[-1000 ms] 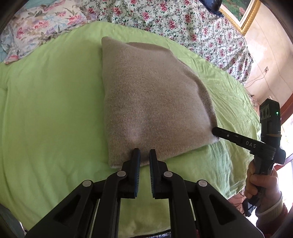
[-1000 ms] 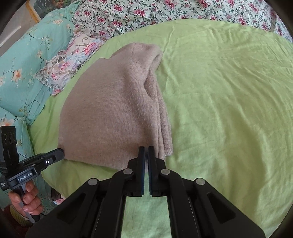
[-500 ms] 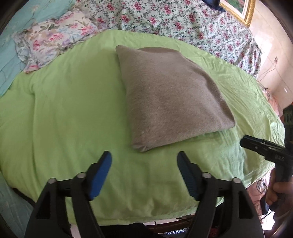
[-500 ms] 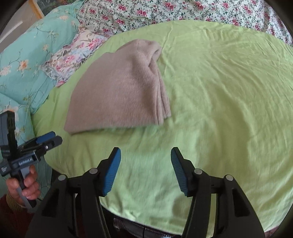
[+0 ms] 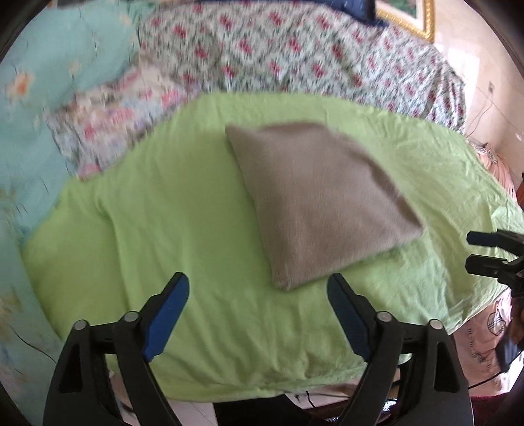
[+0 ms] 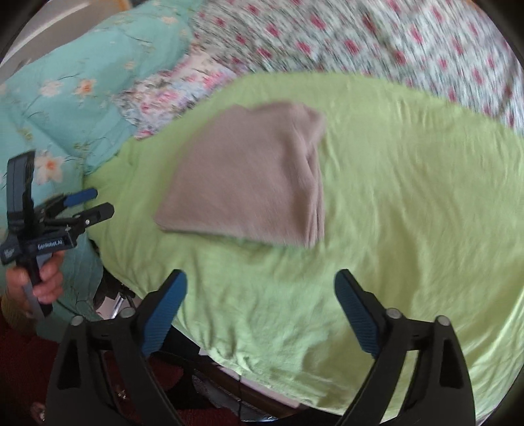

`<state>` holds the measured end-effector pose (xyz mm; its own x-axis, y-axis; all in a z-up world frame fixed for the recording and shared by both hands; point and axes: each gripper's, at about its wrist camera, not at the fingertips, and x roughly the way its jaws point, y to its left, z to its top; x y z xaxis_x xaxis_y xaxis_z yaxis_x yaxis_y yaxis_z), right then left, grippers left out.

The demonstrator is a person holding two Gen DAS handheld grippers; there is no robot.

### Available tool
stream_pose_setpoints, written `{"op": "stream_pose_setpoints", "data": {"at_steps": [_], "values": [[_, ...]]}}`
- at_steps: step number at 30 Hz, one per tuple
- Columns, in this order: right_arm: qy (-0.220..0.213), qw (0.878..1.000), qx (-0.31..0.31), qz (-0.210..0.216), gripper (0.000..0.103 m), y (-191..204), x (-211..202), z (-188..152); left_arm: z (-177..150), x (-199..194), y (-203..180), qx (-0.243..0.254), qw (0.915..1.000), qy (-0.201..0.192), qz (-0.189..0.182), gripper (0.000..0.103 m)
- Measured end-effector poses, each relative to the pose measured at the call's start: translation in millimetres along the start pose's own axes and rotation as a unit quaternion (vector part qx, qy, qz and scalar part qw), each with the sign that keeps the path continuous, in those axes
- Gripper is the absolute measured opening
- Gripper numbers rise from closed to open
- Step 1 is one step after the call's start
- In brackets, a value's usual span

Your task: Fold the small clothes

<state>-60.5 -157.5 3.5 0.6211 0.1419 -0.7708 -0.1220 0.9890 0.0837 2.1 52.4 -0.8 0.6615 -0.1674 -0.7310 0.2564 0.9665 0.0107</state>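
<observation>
A lime-green cotton sheet [image 5: 196,229] covers the bed, with a rose-print floral quilt [image 5: 294,55] along its far edge and a turquoise flowered pillow [image 6: 72,98] at its far left corner. The folded taupe knit garment [image 5: 321,203] lies flat mid-sheet. The left gripper [image 5: 258,311] and the right gripper [image 6: 260,308] hang off the near edge, jaws spread wide, touching nothing

Home bedroom. Bed under green sheet [image 5: 183,209], teal floral quilt [image 6: 75,88] and rose-print coverlet [image 5: 294,62] bunched at far side, small patterned pillow [image 5: 108,127], gilt picture frame [image 5: 406,16] on wall.
</observation>
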Motion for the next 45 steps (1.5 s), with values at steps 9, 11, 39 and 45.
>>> {"op": "stream_pose_setpoints", "data": {"at_steps": [9, 11, 39, 45], "values": [[0.030, 0.999, -0.013, 0.012, 0.103, 6.7, 27.1, -8.4, 2.0, 0.1, -10.9, 0.021, 0.9997, 0.004, 0.006, 0.103], [0.040, 0.999, -0.004, 0.018, 0.103, 7.2, 39.8, -16.1, -5.6, 9.3, -14.0, 0.023, 0.9996, 0.016, 0.006, 0.103], [0.038, 0.999, 0.018, 0.018, 0.103, -8.1, 82.1, 21.4, 15.1, 54.3, -23.8, 0.012, 0.9979, 0.052, 0.037, 0.103], [0.028, 0.999, 0.017, 0.027, 0.103, -8.2, 83.9, 32.5, 25.0, 53.1, -23.0, 0.004, 0.9982, 0.043, 0.041, 0.103]]}}
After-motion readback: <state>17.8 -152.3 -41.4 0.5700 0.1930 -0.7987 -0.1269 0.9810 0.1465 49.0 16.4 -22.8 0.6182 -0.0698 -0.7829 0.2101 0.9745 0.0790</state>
